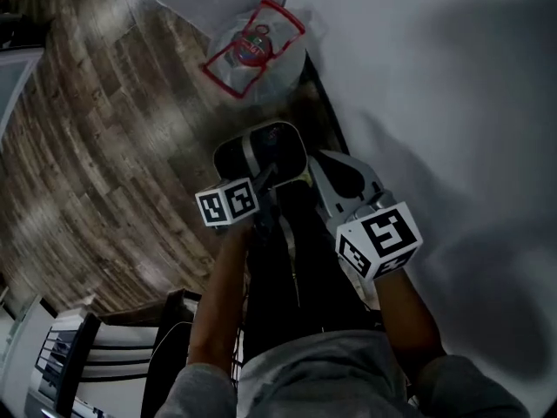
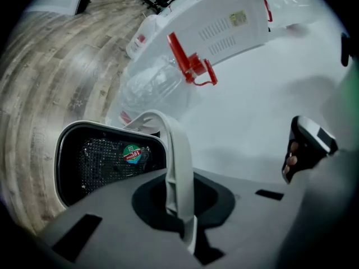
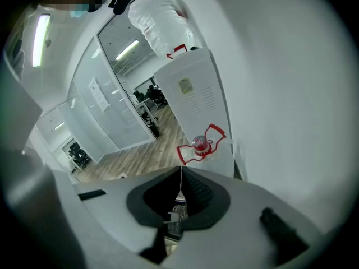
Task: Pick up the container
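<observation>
— Which step were they on, by your reckoning?

— The lift itself, I'd say. The left tongs (image 2: 180,206) were closed tight on the white looped handle (image 2: 176,150) of the black mesh container with a white rim (image 1: 261,146). The right tongs (image 3: 178,203) were pinched narrow on what looked like its right edge. The container hung between the two, in front of the person's legs, seemingly off the wood-plank floor (image 1: 104,146).

— And what did the next move call for?

— Keeping both grips firm and the two hands level, I judged, so it wouldn't tip or twist on that handle.

— Any room to work in?

— Plenty on the left, over open floor. On the right the white wall (image 1: 435,77) stood just beside the right tongs. Ahead, a clear plastic bag with red trim (image 1: 257,50) lay near a white metal cabinet (image 2: 224,21), so straight up or leftward seemed the safe way
</observation>
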Tool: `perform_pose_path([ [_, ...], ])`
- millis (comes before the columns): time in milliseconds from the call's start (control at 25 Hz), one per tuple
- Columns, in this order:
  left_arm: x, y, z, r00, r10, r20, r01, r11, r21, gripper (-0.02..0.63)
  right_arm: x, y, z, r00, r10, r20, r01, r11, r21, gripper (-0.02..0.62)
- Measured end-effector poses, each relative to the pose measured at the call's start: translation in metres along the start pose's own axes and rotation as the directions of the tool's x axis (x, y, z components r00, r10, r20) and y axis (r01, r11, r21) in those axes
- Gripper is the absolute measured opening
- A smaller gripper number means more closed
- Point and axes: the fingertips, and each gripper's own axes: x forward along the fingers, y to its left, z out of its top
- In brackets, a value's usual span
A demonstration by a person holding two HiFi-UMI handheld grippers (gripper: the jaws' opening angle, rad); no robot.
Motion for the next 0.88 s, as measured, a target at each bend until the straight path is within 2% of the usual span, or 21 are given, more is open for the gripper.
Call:
perform_pose_path([
  [320,-0.108,-0.062,0.003,0.999,0.018,0.05,-0.019,1.0,0.008,0.014,-0.072,0.039,0.072,0.998,0.007,0.061,-0.004,0.999,-0.041,0.025],
  [640,-0.2,-0.136,0.014,0.996,-0.017,0.083,0.01,0.997,0.076,0.014,-0.149,0.061,0.139,0.988,-0.046,0.15,0.072,0.982,-0.175,0.025],
  [880,-0.238,-0.187,0.014,0.993,-0.03,0.11,0.022,0.998,0.066,0.014,-0.2,0.071,0.176,0.972,-0.067,0.227,0.116,0.97,-0.212,0.025],
])
